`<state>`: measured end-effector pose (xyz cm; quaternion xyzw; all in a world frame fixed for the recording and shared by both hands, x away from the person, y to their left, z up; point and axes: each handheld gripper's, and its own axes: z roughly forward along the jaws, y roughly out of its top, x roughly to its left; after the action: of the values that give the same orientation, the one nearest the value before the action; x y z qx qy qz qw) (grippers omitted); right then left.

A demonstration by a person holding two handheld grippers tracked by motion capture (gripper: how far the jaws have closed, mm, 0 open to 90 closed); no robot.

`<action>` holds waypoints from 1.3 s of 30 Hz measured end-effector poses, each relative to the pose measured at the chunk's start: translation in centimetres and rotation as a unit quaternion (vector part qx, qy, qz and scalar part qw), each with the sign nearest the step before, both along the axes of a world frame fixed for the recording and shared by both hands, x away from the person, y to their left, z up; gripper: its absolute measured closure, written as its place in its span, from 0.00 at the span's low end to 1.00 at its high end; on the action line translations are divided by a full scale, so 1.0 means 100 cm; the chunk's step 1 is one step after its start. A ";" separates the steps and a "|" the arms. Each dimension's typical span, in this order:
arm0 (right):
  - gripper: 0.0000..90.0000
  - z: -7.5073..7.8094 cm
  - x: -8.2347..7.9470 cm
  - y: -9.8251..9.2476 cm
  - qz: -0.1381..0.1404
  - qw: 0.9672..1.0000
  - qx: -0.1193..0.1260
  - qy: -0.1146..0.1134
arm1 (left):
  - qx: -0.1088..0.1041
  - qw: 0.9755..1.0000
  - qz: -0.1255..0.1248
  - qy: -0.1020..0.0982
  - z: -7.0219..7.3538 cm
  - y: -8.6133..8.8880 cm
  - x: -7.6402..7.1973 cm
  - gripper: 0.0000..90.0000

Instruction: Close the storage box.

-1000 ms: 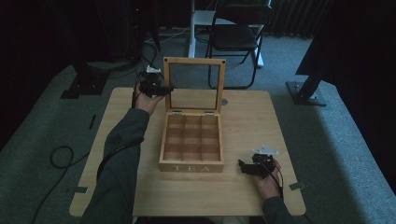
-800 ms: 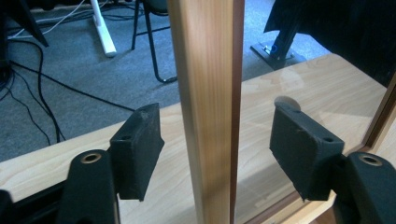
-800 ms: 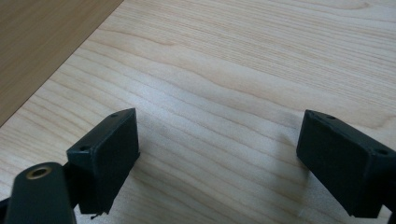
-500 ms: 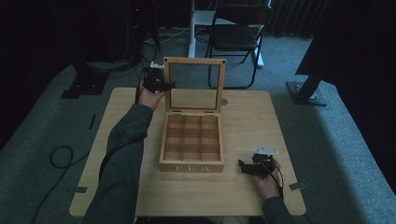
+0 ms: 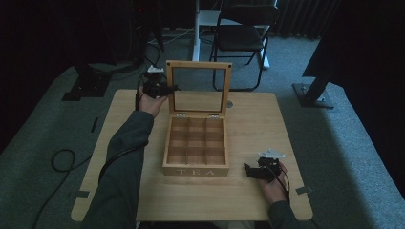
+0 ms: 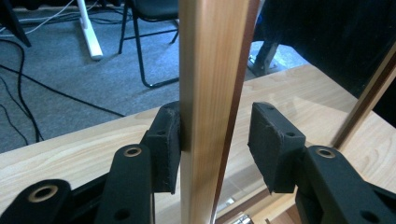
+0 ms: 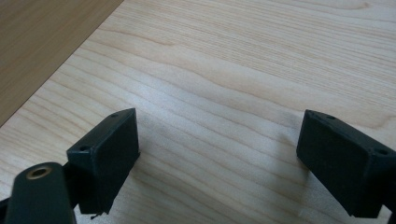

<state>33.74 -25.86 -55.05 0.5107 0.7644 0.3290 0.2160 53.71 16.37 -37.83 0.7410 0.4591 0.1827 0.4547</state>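
The left gripper [image 6: 212, 144] has just closed around the left edge of the tea box's upright lid [image 5: 198, 88], far across the desk [image 5: 267, 129]. Swing it down slowly about the hinges. The right gripper [image 7: 217, 154] rests open, near right.

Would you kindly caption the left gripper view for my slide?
Left gripper straddling the upright wooden lid frame of the tea box.

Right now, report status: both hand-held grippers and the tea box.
Left hand-held gripper astride lid frame, one pad touching. Right hand-held gripper open, empty, over table. Tea box open, compartments empty. Nothing in the way.
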 end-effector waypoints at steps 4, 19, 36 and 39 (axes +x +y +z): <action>0.14 0.000 0.000 0.000 0.000 1.000 -0.001 0.000 | -0.004 1.000 -0.003 -0.002 0.001 0.001 -0.007 0.61; 0.14 0.000 0.000 0.000 0.000 1.000 0.000 0.000 | -0.009 1.000 -0.026 -0.012 0.007 0.007 -0.041 0.58; 0.14 0.000 0.000 0.000 0.000 1.000 0.000 0.000 | 0.025 0.998 0.000 -0.051 0.033 0.000 -0.083 0.57; 0.14 0.000 0.000 0.000 0.000 1.000 0.000 0.000 | 0.028 0.998 0.000 -0.050 0.035 0.001 -0.088 0.57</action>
<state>33.75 -25.87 -55.04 0.5110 0.7642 0.3287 0.2161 44.89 16.44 -34.36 0.7434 0.4305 0.2327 0.4560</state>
